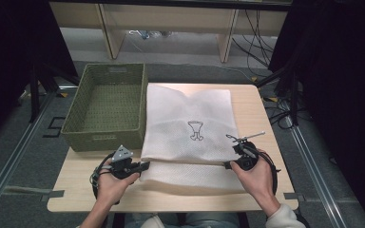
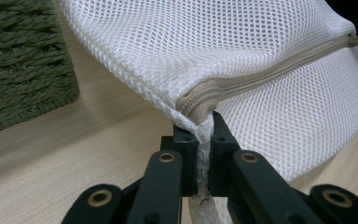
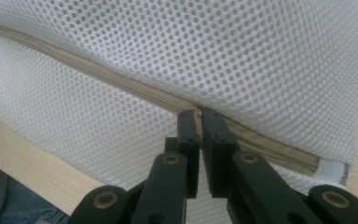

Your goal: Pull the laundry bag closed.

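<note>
High view: mesh laundry bag [image 1: 190, 124] lies on table [image 1: 256, 102], beside green basket [image 1: 105, 105].
Left gripper [image 2: 204, 140]: jaws clamped on zipper-end corner.
Right gripper [image 3: 200, 122]: jaws clamped on zipper [image 3: 135, 88] edge.
Advice: tension is best kept even and both corners lifted together.

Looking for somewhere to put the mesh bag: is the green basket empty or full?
Empty. The high view shows the green basket's bare woven floor, nothing inside.

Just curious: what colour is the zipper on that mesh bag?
Beige, on the white mesh bag; the zipper shows best in the left gripper view.
</note>
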`<state>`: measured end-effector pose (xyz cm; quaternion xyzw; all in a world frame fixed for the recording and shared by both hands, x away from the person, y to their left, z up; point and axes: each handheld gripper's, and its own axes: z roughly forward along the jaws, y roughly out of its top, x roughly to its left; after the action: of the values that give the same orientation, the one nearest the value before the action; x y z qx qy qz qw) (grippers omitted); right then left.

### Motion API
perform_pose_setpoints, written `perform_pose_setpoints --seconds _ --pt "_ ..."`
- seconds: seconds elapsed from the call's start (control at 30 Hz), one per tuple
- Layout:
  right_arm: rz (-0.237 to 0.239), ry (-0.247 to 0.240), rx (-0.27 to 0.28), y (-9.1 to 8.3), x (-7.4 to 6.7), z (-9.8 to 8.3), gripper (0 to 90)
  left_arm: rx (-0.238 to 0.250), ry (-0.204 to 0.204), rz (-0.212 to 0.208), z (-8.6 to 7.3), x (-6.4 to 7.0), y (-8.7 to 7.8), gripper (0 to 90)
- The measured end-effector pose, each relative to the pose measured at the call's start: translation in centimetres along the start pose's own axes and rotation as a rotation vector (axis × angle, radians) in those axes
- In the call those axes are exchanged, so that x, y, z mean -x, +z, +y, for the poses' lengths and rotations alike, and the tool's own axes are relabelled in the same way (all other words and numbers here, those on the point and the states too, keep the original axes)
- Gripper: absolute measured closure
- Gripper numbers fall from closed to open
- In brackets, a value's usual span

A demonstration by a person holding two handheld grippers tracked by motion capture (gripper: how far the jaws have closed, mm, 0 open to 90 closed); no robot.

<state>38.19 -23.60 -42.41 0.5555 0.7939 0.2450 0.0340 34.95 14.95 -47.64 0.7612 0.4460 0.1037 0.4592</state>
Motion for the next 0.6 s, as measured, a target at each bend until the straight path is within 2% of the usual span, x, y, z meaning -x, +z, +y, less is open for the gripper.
perform_pose_setpoints --seconds 0.07,0.17,0.27,0.37,0.43,0.47,0.5,0.57,0.6 --pt "-0.002 0.002 0.004 0.03 0.06 -0.04 87.2 0.015 -0.01 0.0 -0.02 0.13 0.12 84.4" --pt "-0.001 -0.003 0.004 0.07 0.1 -0.06 87.2 0.012 -0.014 -0.001 -0.01 0.12 0.1 84.4" --pt "0.0 0.033 -0.01 -0.15 0.03 -0.11 87.2 0.003 -0.001 0.008 -0.02 -0.06 0.06 84.4" --pt "-0.017 0.015 0.004 -0.08 0.12 -0.15 87.2 0.0 0.0 0.0 0.0 -0.01 0.01 84.4" --pt "-0.013 0.013 0.003 -0.07 0.15 -0.16 87.2 0.009 -0.01 -0.001 0.0 0.08 0.08 84.4" --pt "-0.013 0.027 0.003 -0.03 0.05 -0.18 87.2 0.011 -0.013 -0.001 -0.01 0.1 0.1 84.4" --pt "-0.012 0.013 0.003 -0.07 0.16 -0.16 87.2 -0.001 0.001 -0.001 0.0 -0.01 0.01 84.4" --pt "-0.019 0.032 0.005 -0.07 -0.01 -0.21 87.2 -0.002 0.002 0.003 0.0 -0.02 0.01 84.4" --pt "-0.016 0.031 -0.002 -0.06 0.04 -0.21 87.2 0.018 -0.018 0.0 -0.04 0.07 0.15 84.4"
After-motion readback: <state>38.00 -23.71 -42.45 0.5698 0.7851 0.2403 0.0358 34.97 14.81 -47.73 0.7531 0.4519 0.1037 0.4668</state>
